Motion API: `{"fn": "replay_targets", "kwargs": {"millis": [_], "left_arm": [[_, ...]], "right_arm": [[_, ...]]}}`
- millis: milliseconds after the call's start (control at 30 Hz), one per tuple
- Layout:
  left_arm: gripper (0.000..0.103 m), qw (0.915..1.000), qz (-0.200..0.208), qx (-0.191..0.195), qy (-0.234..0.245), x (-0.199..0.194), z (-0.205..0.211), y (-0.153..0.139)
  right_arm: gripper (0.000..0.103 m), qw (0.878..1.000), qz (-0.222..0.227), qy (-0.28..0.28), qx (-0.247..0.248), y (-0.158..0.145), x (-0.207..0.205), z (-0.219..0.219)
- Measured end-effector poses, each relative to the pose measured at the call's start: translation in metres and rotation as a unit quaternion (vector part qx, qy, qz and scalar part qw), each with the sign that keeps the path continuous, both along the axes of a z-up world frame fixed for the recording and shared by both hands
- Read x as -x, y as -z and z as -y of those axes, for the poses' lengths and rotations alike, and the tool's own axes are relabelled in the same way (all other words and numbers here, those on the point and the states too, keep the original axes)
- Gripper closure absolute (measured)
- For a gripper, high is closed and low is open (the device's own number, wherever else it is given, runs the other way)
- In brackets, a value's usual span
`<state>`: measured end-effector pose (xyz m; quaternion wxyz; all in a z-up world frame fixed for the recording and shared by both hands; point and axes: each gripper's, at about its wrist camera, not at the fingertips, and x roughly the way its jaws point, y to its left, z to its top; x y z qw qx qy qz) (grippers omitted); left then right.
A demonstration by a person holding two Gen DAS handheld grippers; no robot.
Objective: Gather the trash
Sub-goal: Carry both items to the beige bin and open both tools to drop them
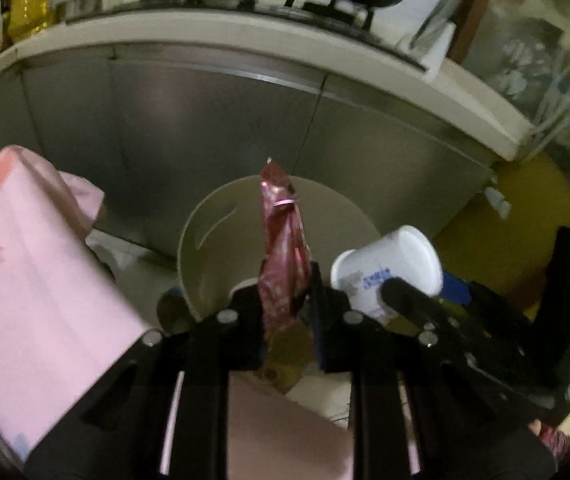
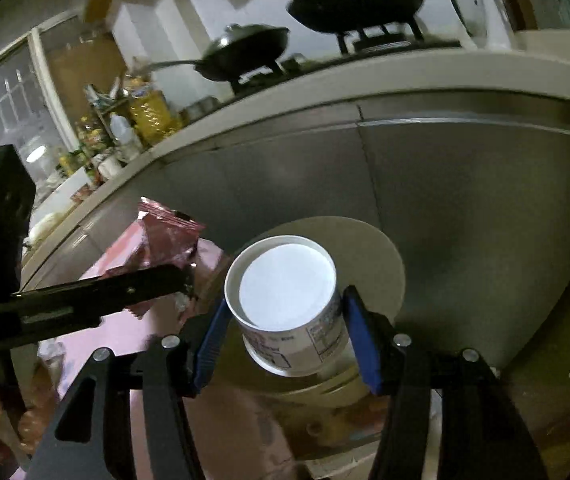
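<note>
My left gripper is shut on a crumpled red foil wrapper and holds it upright above the open beige trash bin. My right gripper is shut on a white paper cup, its bottom facing the camera, held over the bin's raised lid. The cup and the right gripper also show in the left wrist view, to the right of the wrapper. The wrapper and the left gripper show at the left of the right wrist view.
Steel cabinet doors stand behind the bin under a white counter edge with black woks on a stove. A pink bag or cloth lies at the left. A yellow object sits at the right.
</note>
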<state>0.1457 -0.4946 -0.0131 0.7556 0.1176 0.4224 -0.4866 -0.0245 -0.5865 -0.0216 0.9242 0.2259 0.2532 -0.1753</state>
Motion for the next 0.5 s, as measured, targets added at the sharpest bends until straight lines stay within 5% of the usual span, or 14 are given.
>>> {"fn": "replay_targets", "kwargs": {"millis": [133, 300, 500], "left_arm": [[0.053, 0.9987, -0.019, -0.04, -0.024, -0.016, 0.012, 0.031], [0.053, 0.9978, -0.031, -0.037, -0.046, -0.017, -0.003, 0.033], [0.053, 0.9936, 0.078, -0.025, -0.078, 0.018, -0.052, -0.011]], "right_arm": [[0.035, 1.0, -0.019, -0.006, -0.018, 0.016, -0.003, 0.0], [0.035, 1.0, -0.003, 0.003, -0.007, 0.011, 0.007, -0.006], [0.035, 0.999, 0.037, -0.012, -0.014, -0.013, 0.016, -0.026]]}}
